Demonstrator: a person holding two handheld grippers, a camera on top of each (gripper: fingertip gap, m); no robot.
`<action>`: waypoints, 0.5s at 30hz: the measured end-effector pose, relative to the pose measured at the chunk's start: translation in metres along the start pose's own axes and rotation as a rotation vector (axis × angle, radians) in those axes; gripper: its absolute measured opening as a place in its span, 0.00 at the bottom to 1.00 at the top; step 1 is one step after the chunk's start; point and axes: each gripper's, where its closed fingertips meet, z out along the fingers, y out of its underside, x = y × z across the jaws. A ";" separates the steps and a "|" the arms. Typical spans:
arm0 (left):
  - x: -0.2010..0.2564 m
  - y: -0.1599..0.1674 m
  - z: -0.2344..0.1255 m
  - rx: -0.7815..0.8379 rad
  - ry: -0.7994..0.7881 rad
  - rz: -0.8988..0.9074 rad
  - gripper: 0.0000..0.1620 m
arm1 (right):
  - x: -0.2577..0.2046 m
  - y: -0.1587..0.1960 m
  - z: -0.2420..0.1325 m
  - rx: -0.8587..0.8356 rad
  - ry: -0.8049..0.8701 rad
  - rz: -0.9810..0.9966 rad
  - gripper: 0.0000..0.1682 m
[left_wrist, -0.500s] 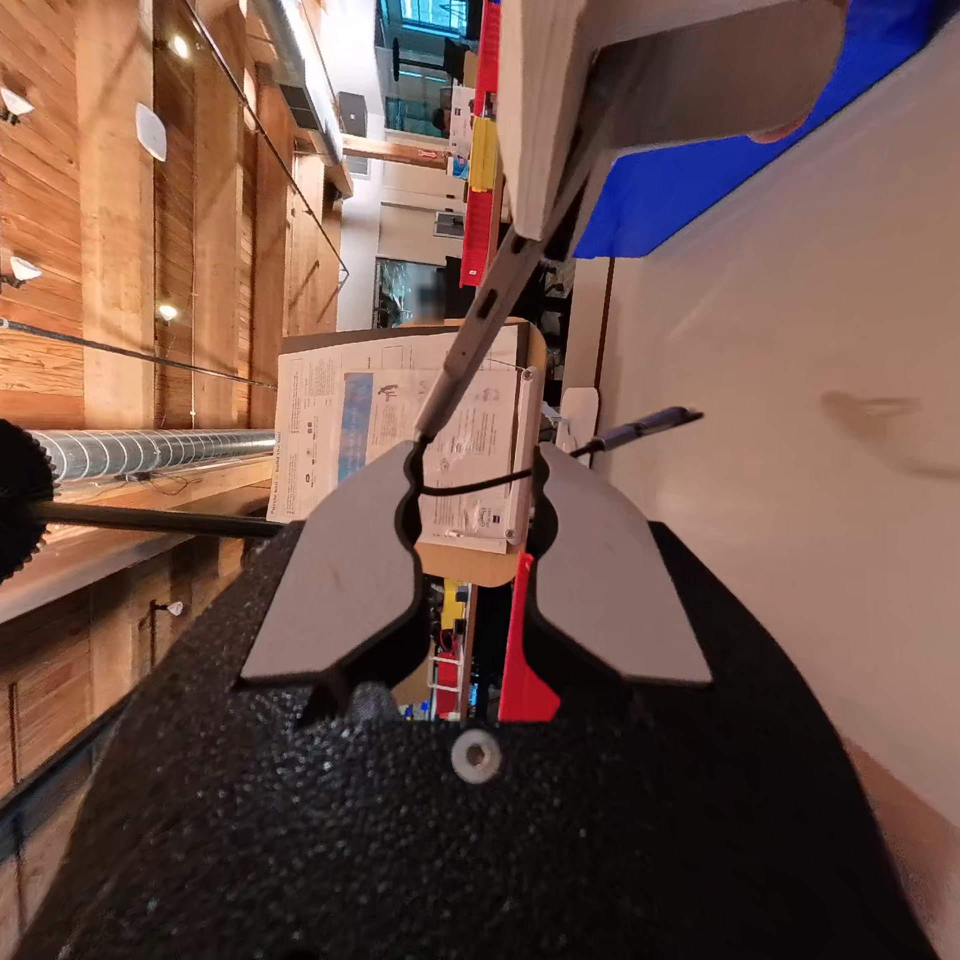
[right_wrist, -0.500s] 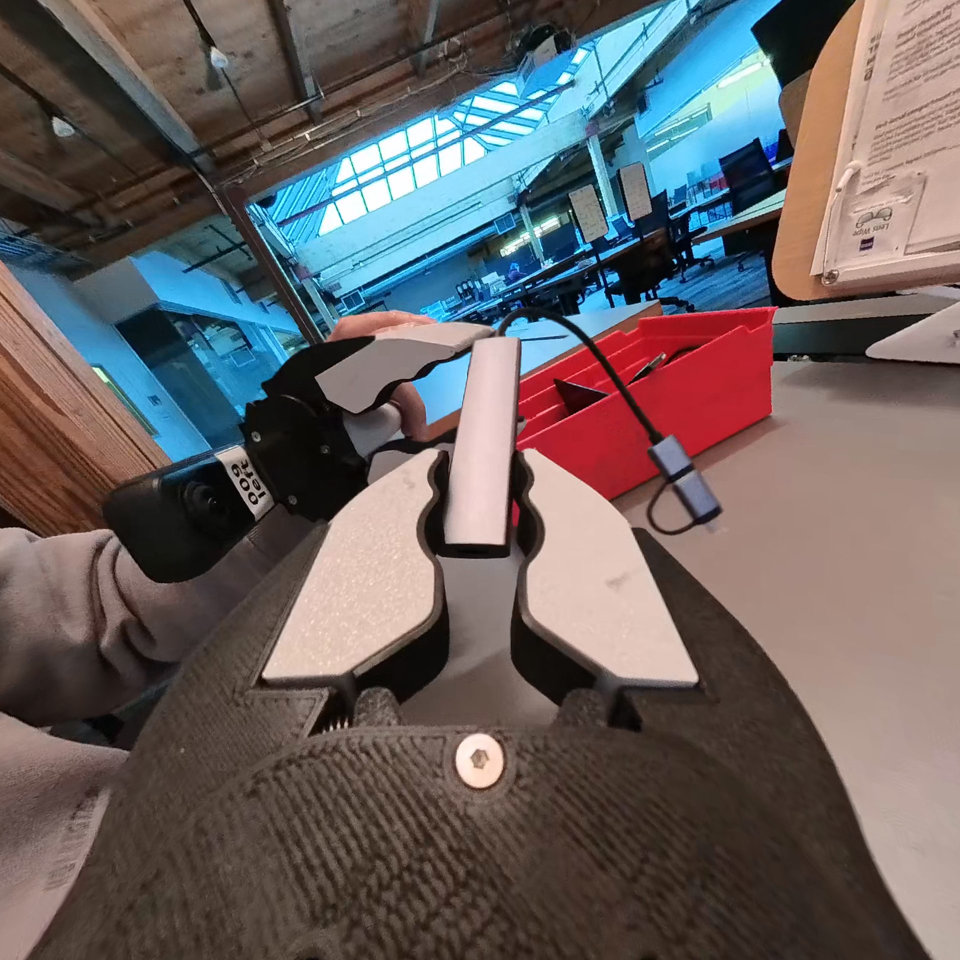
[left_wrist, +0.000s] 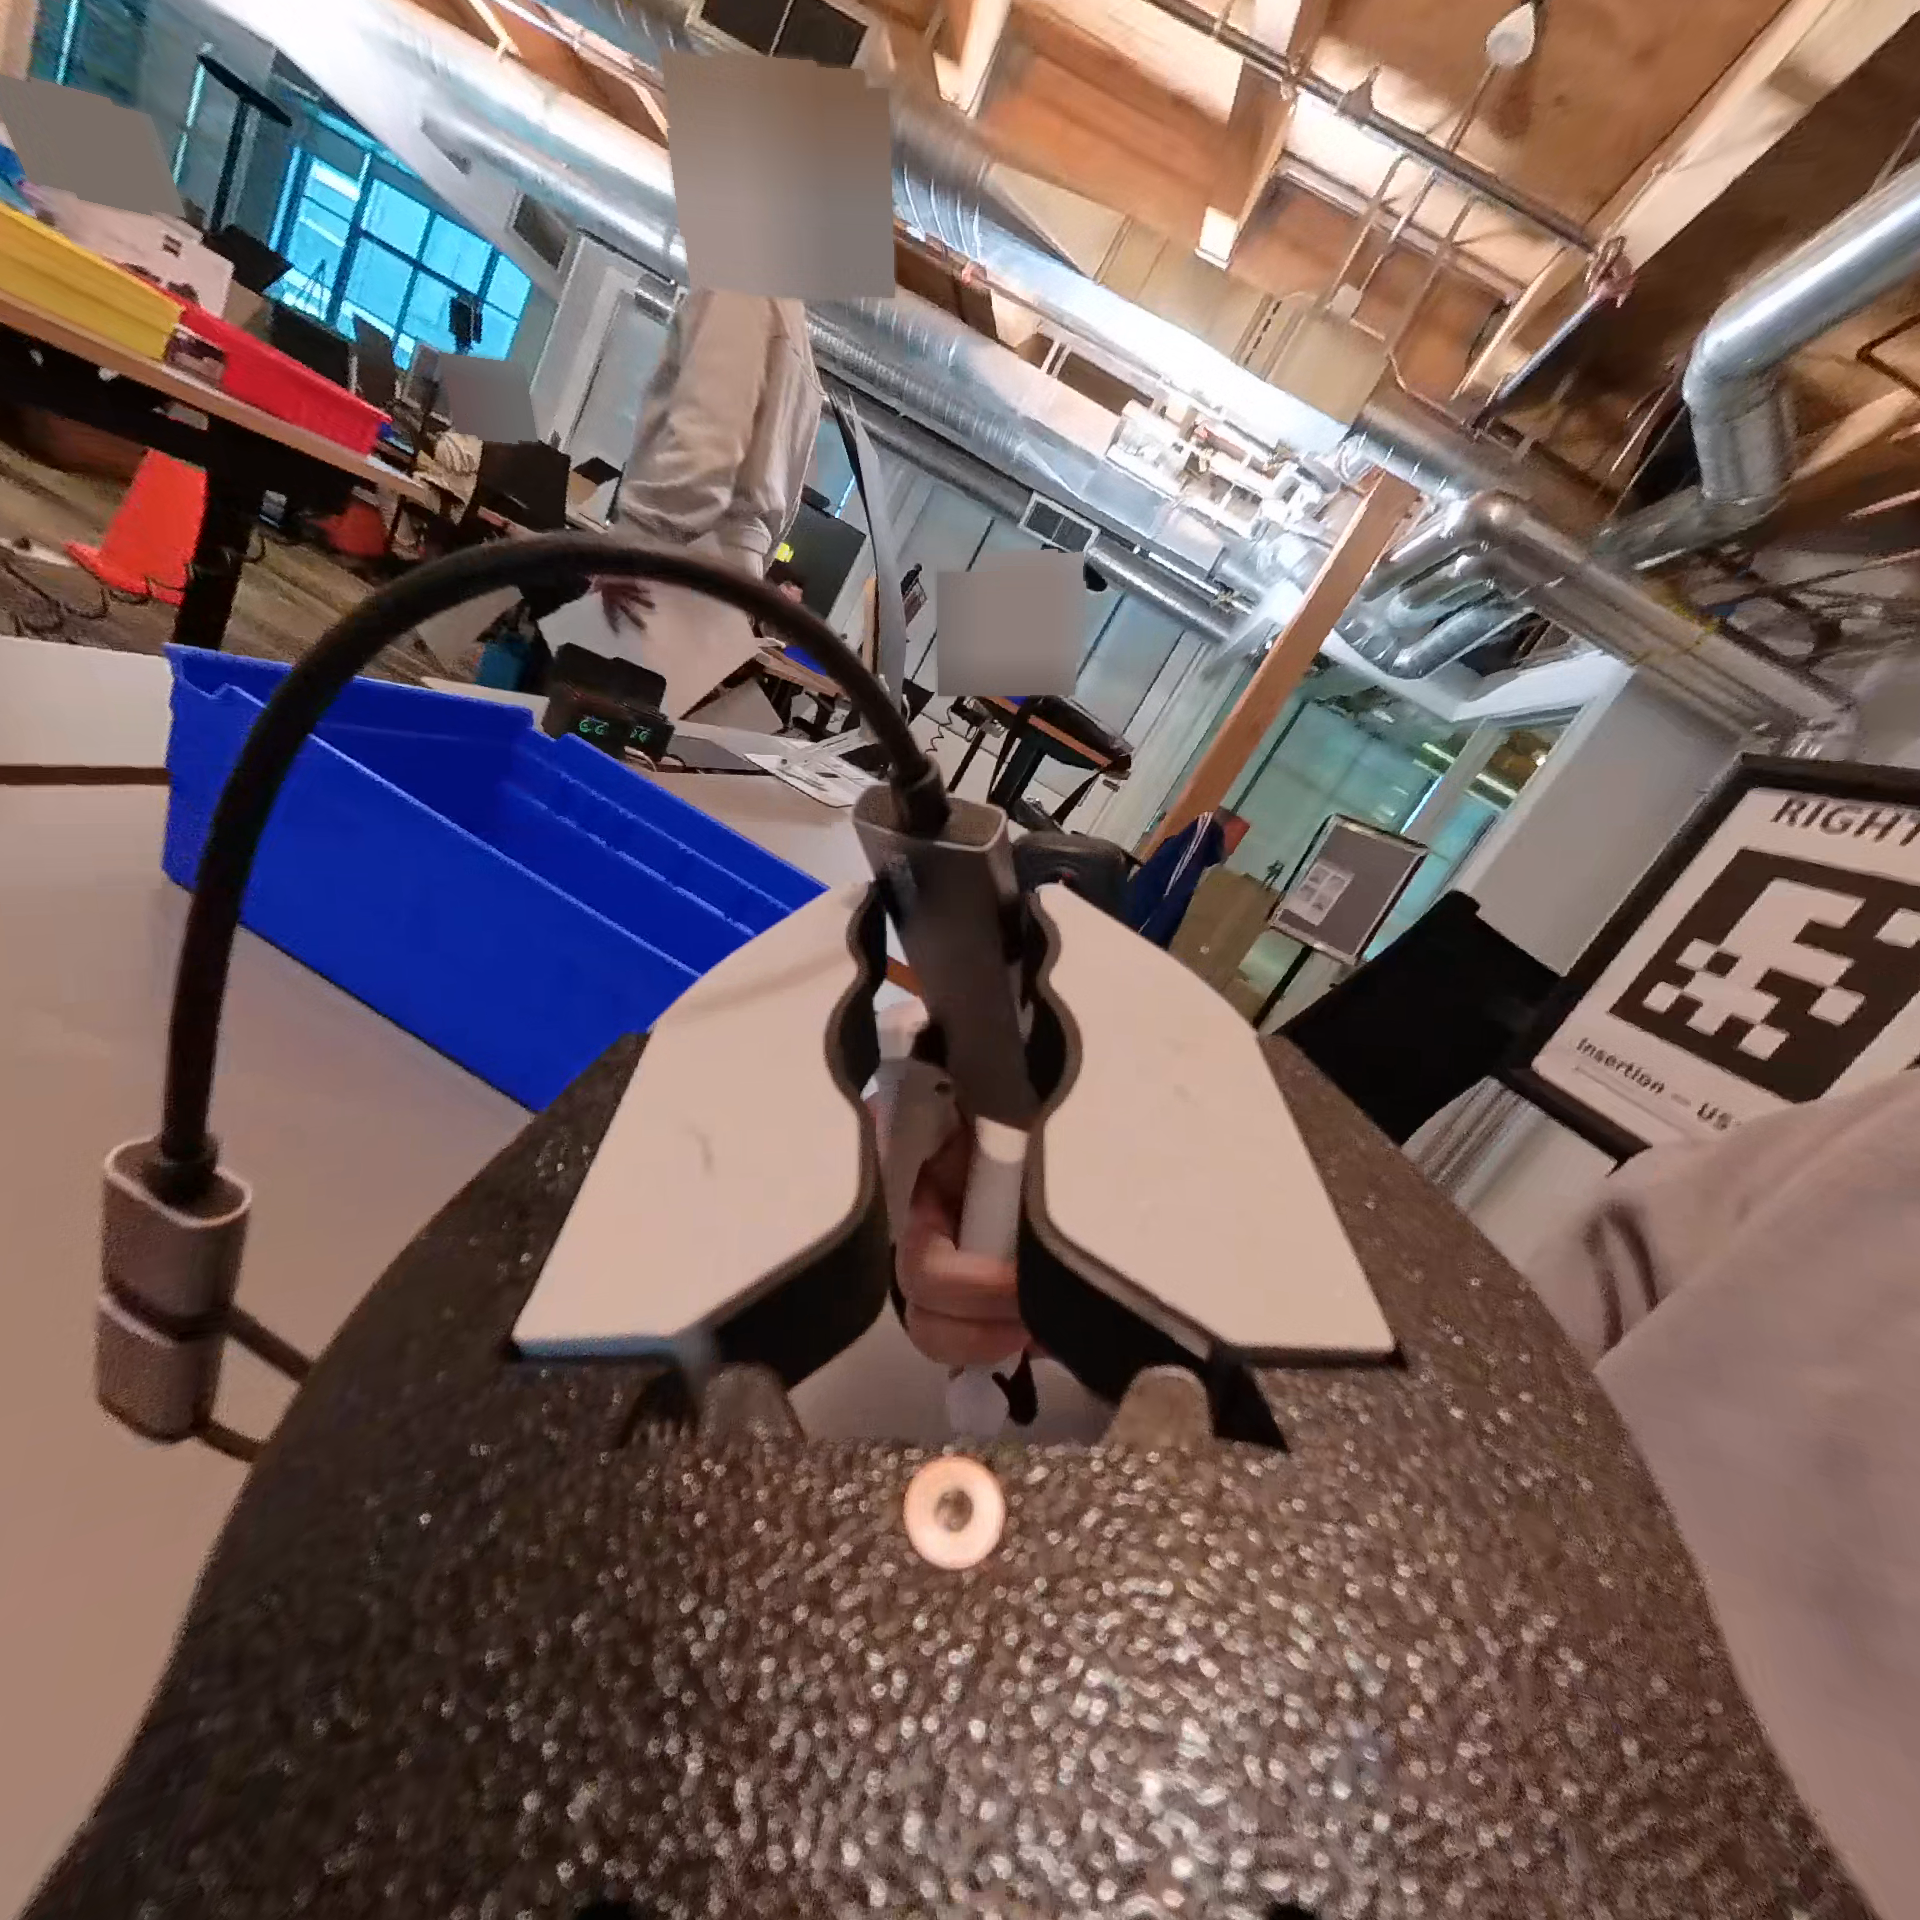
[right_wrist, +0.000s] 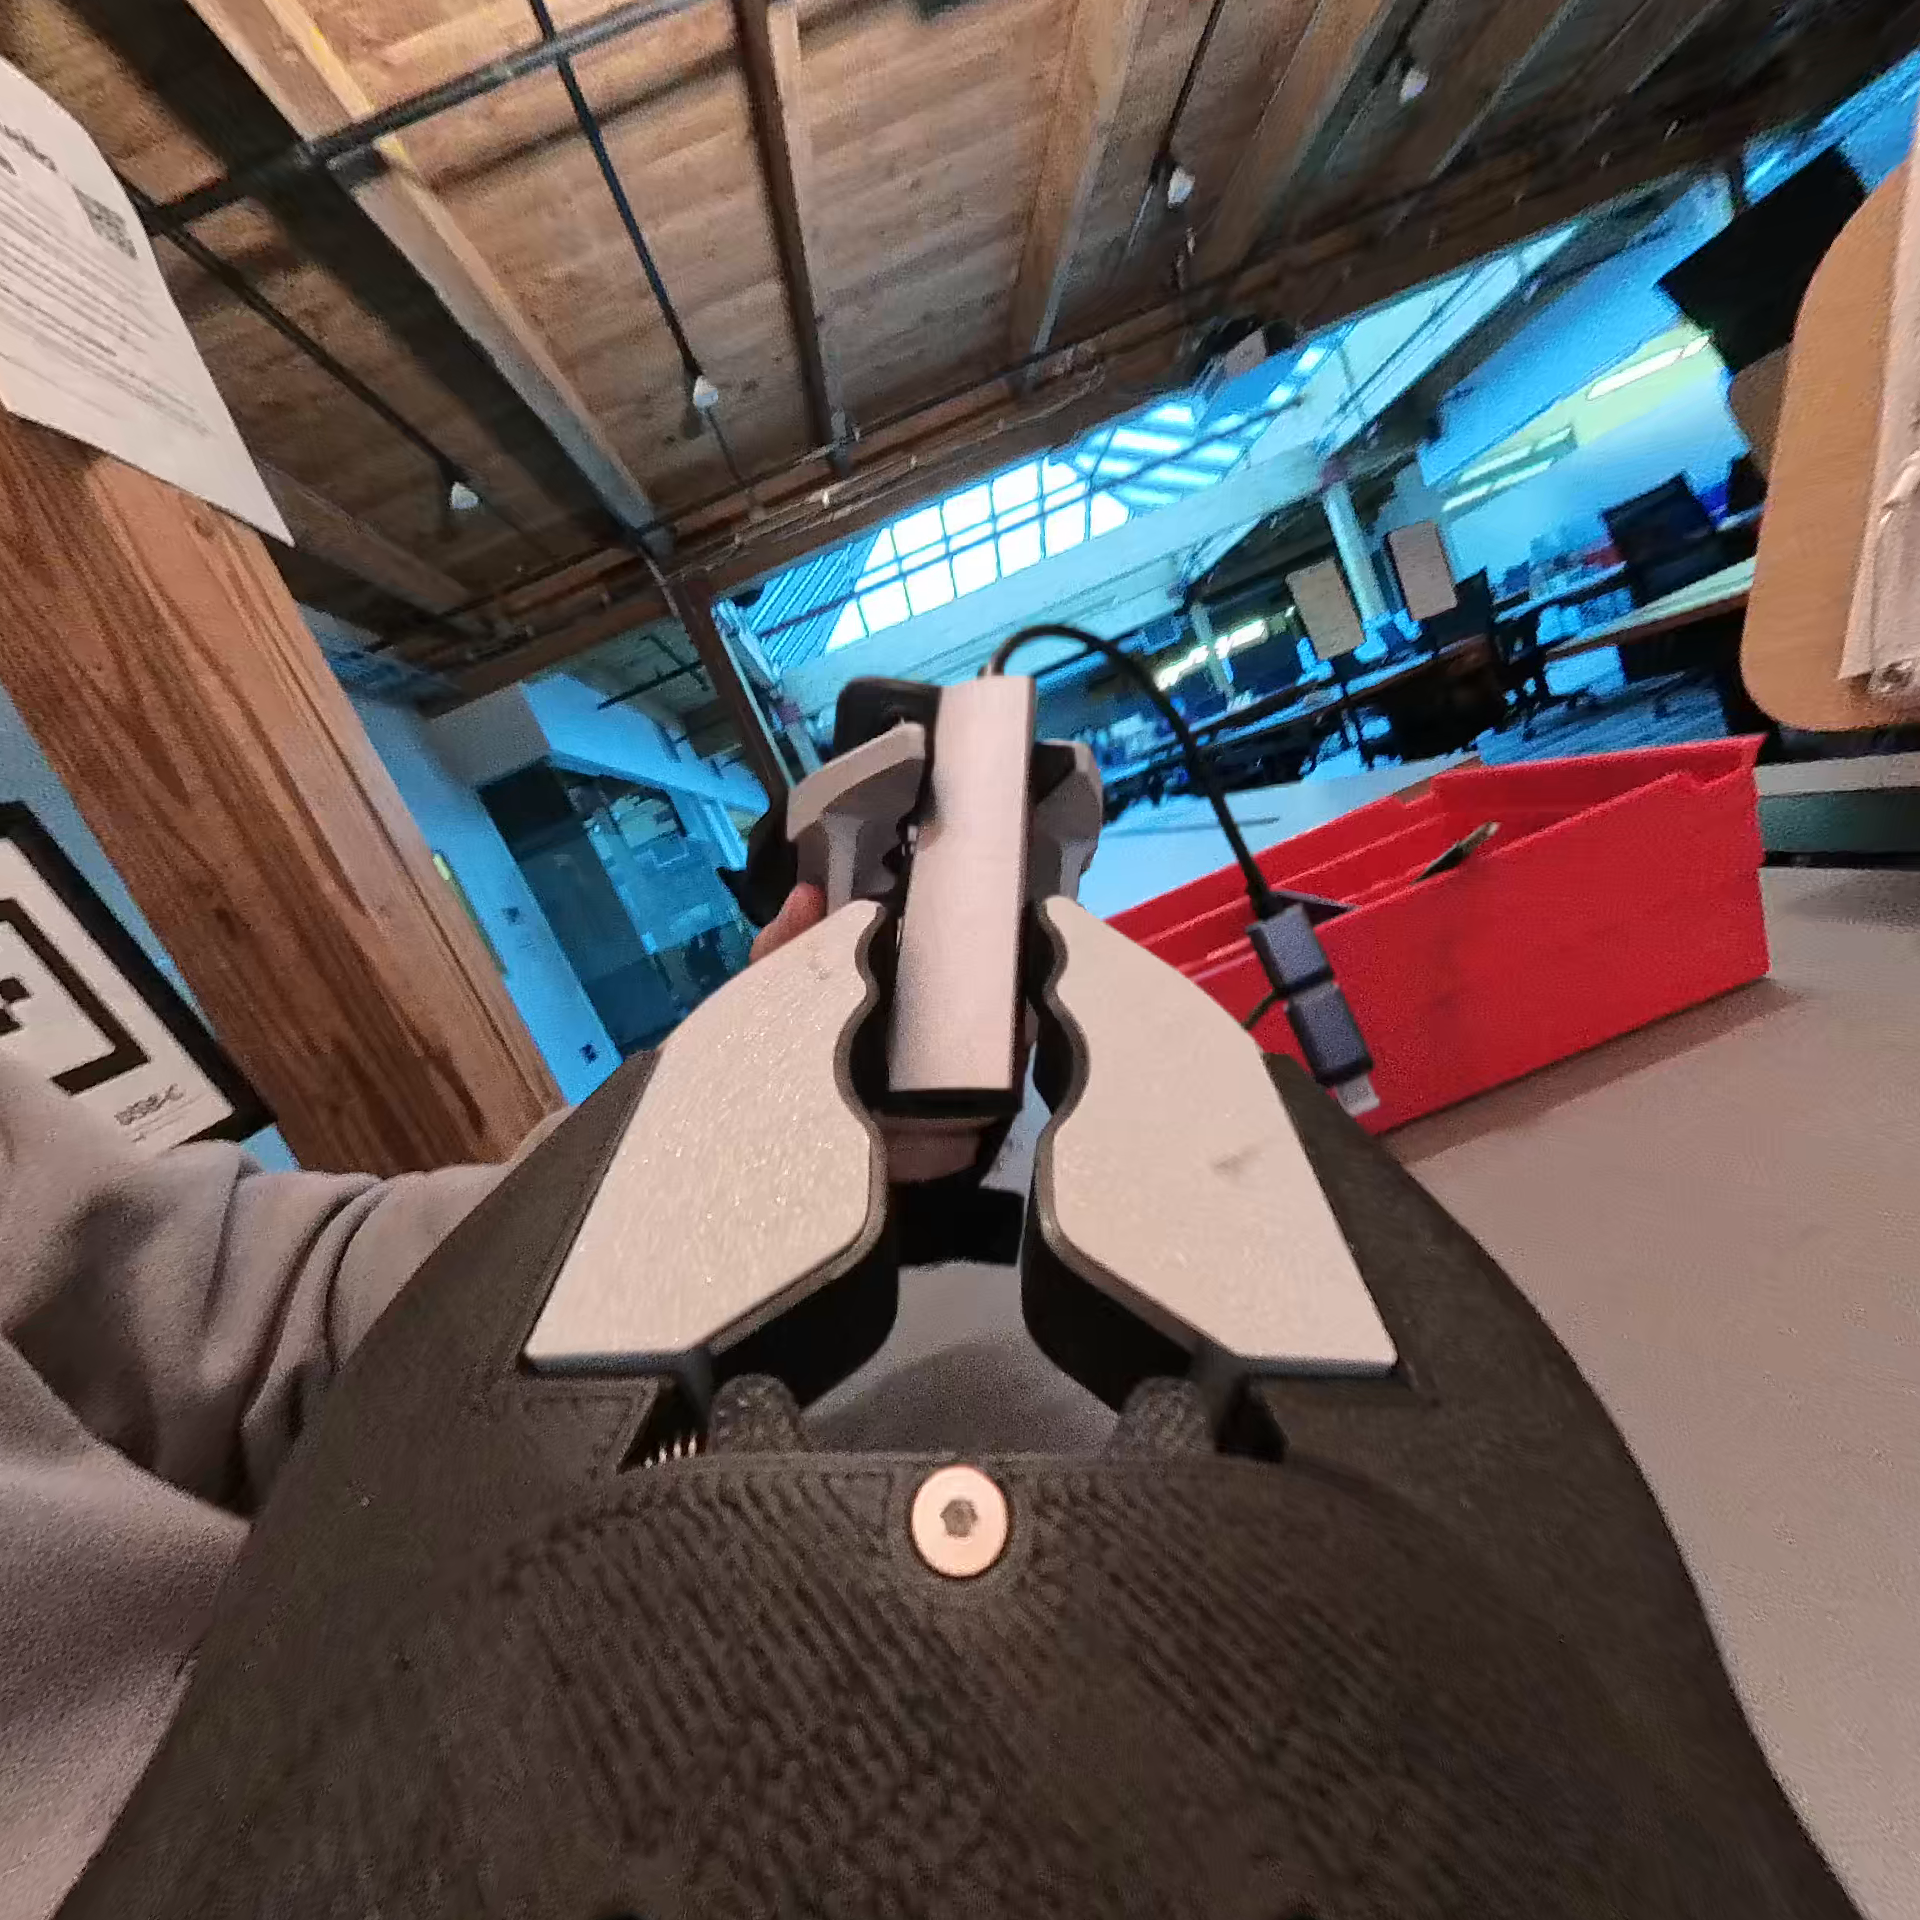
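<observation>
At frame centre, the right tool (right_wrist: 961, 961) is clamping a slim grey metal hub (right_wrist: 961, 904); the left tool (left_wrist: 951, 961) is seemingly gripping its cabled end.

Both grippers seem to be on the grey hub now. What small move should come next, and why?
Probably open one gripper slightly before either moves away. The left gripper and the right gripper both appear closed on the same grey hub, at opposite ends, so pulling apart now would fight both grips. Its black cable hangs free.
</observation>
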 end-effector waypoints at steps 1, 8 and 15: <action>0.000 0.002 -0.001 -0.008 0.002 0.026 0.14 | 0.002 0.006 0.000 -0.044 -0.002 0.000 0.14; -0.022 0.062 -0.010 -0.599 -0.199 0.528 0.14 | 0.003 -0.004 -0.013 -0.243 0.105 -0.393 0.30; -0.019 0.089 -0.007 -0.834 -0.155 0.740 0.14 | 0.002 0.026 -0.016 -0.408 0.039 -0.400 0.17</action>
